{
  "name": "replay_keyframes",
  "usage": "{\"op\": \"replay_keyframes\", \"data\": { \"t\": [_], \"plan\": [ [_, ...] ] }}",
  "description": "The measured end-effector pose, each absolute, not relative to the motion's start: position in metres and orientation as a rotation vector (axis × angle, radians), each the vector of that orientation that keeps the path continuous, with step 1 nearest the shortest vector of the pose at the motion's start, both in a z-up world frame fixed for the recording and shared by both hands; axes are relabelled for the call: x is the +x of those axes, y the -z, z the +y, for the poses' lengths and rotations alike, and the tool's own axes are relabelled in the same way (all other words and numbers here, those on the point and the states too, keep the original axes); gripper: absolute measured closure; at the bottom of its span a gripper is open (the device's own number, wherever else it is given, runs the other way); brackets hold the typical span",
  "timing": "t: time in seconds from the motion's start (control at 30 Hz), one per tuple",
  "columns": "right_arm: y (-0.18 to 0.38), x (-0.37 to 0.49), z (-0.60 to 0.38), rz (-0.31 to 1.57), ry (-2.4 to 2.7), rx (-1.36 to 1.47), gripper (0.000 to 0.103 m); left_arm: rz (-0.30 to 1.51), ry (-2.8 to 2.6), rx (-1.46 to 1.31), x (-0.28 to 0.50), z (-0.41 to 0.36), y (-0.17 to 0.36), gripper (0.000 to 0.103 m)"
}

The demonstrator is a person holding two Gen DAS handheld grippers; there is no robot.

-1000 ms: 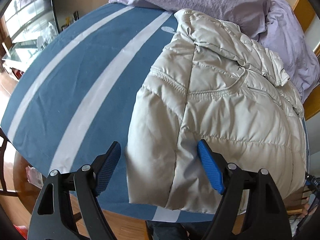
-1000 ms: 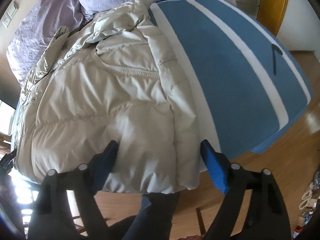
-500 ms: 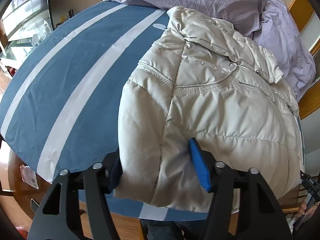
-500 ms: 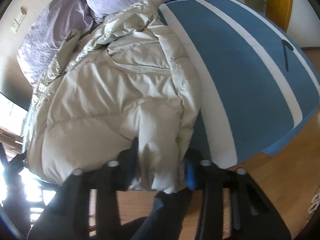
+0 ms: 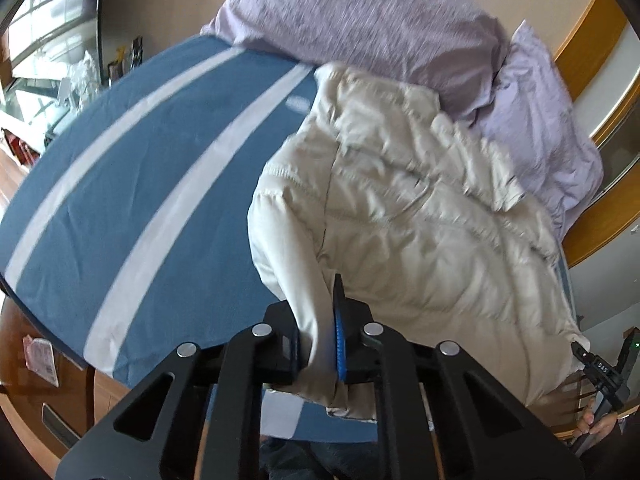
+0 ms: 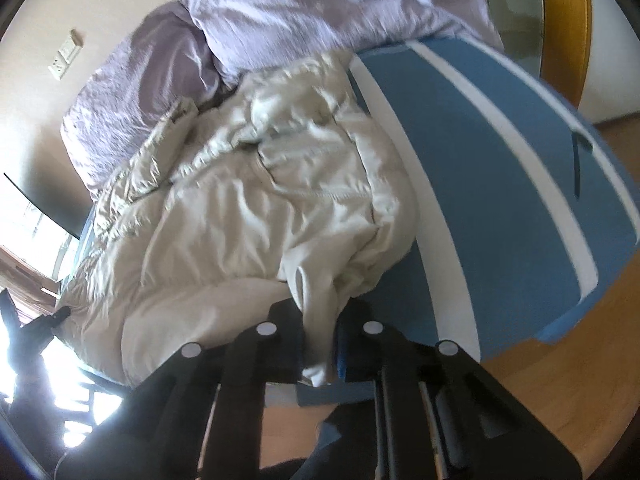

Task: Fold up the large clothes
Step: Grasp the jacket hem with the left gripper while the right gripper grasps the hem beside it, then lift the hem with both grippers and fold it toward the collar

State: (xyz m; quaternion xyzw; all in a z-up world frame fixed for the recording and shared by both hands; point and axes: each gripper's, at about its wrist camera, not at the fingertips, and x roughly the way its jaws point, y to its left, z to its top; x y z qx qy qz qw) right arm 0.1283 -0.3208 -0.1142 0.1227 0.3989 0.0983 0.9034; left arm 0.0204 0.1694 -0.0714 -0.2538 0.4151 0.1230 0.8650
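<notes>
Nearest the lens, the left tool [image 5: 318,346] is clenched on the hem of the cream puffer jacket [image 5: 420,216], and the right tool [image 6: 320,344] is pinching a bunched fold of that hem at its other bottom corner. From both tools the jacket [image 6: 240,200] runs straight away, its long axis hem-to-collar up the blue striped bed [image 5: 132,184], collar end against the lilac pillows [image 5: 384,28]. Both hands sit equally close, so the likely next move is carrying the hem forward toward the collar.
</notes>
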Motion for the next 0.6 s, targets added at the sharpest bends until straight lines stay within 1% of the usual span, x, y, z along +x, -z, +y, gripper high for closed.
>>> {"op": "replay_keyframes", "data": {
  "t": [0.33, 0.6],
  "plan": [
    [0.062, 0.153, -0.312, 0.685, -0.211, 0.241, 0.092, 0.749, -0.257, -0.513, 0.053, 0.176, 0.016, 0.093],
    [0.018, 0.194, -0.312, 0.580, -0.224, 0.260, 0.092, 0.671, -0.277, -0.492, 0.095, 0.183, -0.020, 0.093]
  ]
}}
